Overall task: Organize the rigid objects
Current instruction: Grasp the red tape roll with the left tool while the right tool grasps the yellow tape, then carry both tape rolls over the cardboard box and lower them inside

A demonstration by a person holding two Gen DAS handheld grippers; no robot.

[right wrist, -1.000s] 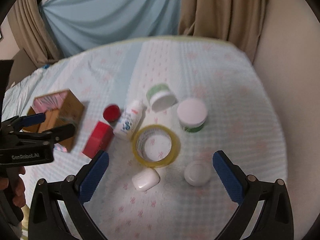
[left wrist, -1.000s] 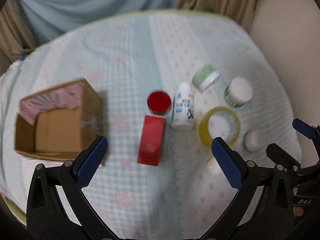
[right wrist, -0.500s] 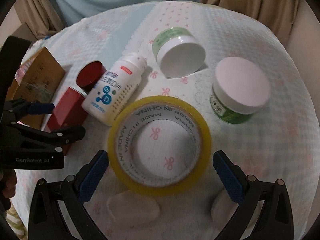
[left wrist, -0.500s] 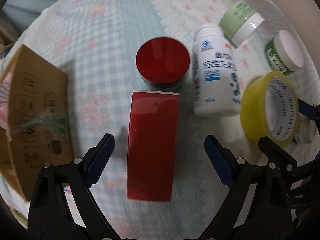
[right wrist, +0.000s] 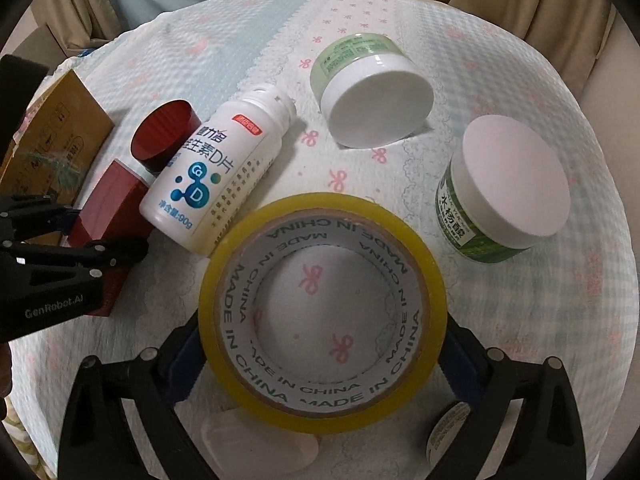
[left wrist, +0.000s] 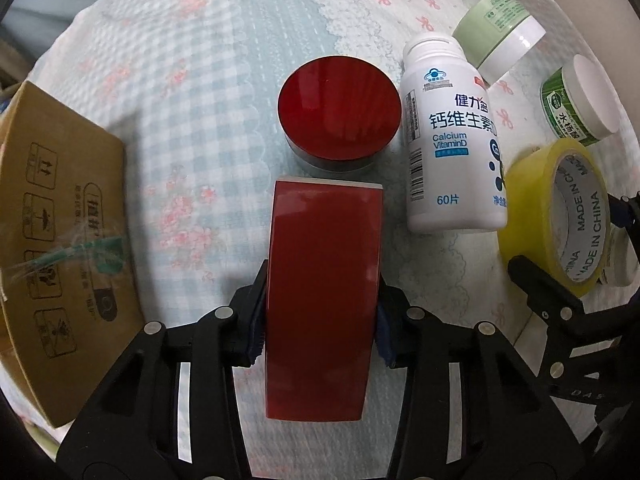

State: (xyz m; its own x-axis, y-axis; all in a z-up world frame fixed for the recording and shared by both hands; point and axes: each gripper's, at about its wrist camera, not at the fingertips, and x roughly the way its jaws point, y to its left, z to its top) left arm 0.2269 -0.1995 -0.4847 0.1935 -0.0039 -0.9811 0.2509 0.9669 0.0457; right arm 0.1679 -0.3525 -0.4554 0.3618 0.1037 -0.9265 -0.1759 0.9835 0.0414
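Beside the cardboard box, in the left wrist view, the left claw is clamped on the red box, its blue pads pressed against both long sides. The red box lies flat on the cloth-covered worktop. Just beyond the red box stands the red-lidded jar. On the far side of the red box from the cardboard box lies the white vitamin bottle, then the yellow tape roll. Past the bottle, further from the red box, are the pale green jar on its side and the green-labelled jar with a white lid.

Around the yellow tape roll, in the right wrist view, the right claw is closing, one blue pad at each side of the roll; whether the pads touch it I cannot tell. The roll lies flat on the worktop. The white vitamin bottle lies just beside the roll, the pale green jar beyond it, and the green-labelled jar near it, opposite the bottle. Beyond the bottle, away from the roll, the left claw grips the red box.
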